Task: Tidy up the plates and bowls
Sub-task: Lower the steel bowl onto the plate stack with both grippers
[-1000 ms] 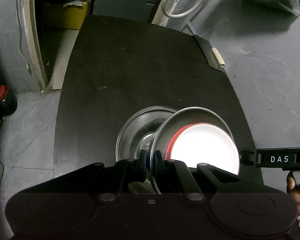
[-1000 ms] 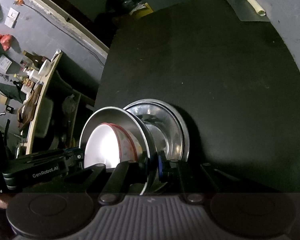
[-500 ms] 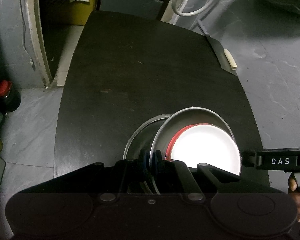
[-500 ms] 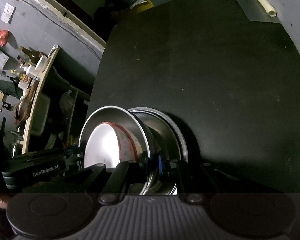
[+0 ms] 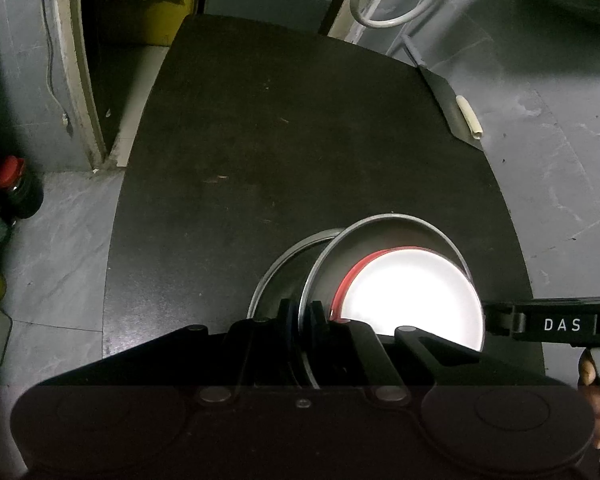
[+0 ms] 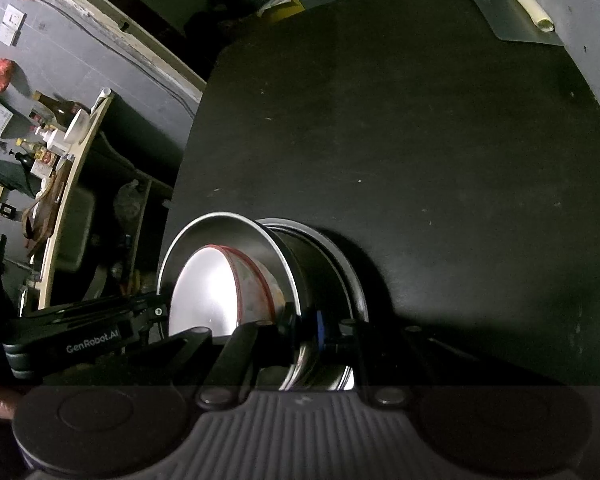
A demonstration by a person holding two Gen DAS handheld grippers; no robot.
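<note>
A steel bowl [image 5: 392, 236] holds a white bowl with a red rim [image 5: 412, 296]. My left gripper [image 5: 300, 312] is shut on the steel bowl's left rim. My right gripper [image 6: 302, 324] is shut on its opposite rim [image 6: 288, 268]. Both hold it over a flat steel plate [image 5: 284, 260] that lies on the black table; the plate also shows in the right wrist view [image 6: 340, 264]. The white bowl shows inside the steel bowl in the right wrist view [image 6: 216, 288]. The bowl's underside is hidden, so I cannot tell whether it touches the plate.
The black table [image 5: 300, 140] stretches ahead. A dark sheet with a pale roll [image 5: 470, 118] lies at its far right corner. A jar with a red lid [image 5: 14, 188] stands on the floor to the left. A shelf with bottles [image 6: 52, 128] stands left of the table.
Both grippers have carried the steel bowl with the white bowl sideways over the steel plate. The plate is now mostly covered beneath it.
</note>
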